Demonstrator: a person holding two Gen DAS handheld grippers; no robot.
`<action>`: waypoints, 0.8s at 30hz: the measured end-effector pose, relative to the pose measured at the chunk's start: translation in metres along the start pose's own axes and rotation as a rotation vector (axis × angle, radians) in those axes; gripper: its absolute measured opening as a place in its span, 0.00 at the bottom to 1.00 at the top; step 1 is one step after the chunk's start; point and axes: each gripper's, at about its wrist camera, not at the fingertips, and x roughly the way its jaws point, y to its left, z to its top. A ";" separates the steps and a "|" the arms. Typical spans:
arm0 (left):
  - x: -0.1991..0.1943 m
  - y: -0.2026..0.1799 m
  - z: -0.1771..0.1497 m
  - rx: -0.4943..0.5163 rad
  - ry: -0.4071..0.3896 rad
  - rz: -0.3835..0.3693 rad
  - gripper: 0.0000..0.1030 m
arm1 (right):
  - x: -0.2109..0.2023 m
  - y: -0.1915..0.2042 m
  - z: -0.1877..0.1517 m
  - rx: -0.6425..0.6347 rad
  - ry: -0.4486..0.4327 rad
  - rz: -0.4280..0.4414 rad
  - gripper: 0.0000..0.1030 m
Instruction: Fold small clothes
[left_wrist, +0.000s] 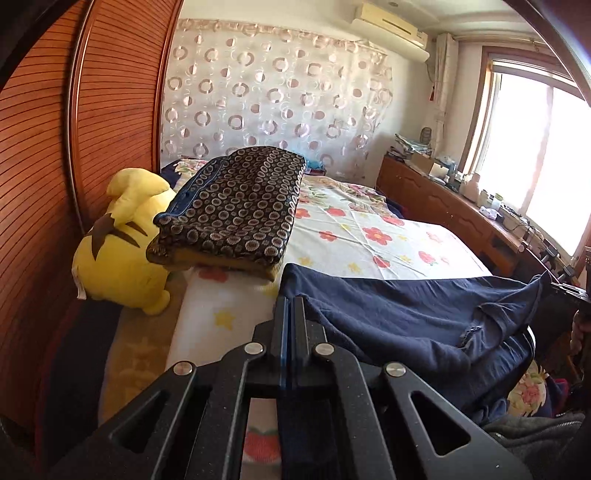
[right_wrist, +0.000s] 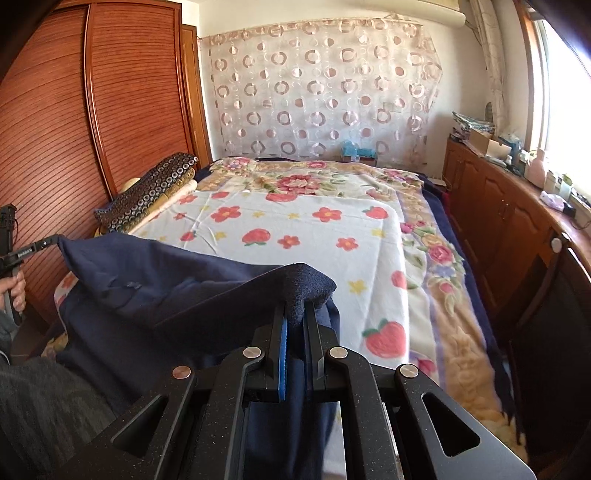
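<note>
The navy garment (right_wrist: 155, 280) was held up over the near end of the bed (right_wrist: 295, 229), stretched between the two tongs, with its lower part hanging down toward the blanket in front of the person. One corner was clamped in the left tongs (left_wrist: 291, 306), whose jaws were pressed together on a thin edge of the cloth; the opposite corner, a thicker bunched fold, was pinched in the right tongs (right_wrist: 295, 314), whose jaws were drawn in tight on the fabric. In the right wrist view the left tongs could be seen at the far left, held in a hand (right_wrist: 14, 291), with the top edge of the cloth running from there across to the right tongs. No finished crease could be made out: the cloth was seen sagging and rumpled in the middle, so it was judged that the fold was at an early stage, with the garment lifted but not yet laid flat or doubled over. What was left, by that judgement, was to lay it down on the flowered blanket (left_wrist: 369, 236), bring the halves together and smooth them. Farther up the bed, against the wardrobe (left_wrist: 44, 184), a folded patterned blanket (left_wrist: 236, 210) and a yellow plush toy (left_wrist: 122, 240) were lying well apart from the work.
</note>
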 end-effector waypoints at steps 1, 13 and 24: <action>0.000 -0.002 -0.003 0.011 0.018 0.002 0.01 | -0.001 0.001 0.000 0.001 0.009 -0.001 0.06; 0.017 -0.008 -0.002 0.059 0.069 0.012 0.37 | 0.019 0.000 0.003 0.003 0.087 -0.040 0.22; 0.078 -0.014 0.023 0.118 0.145 -0.005 0.74 | 0.032 -0.004 0.031 0.003 0.019 -0.085 0.43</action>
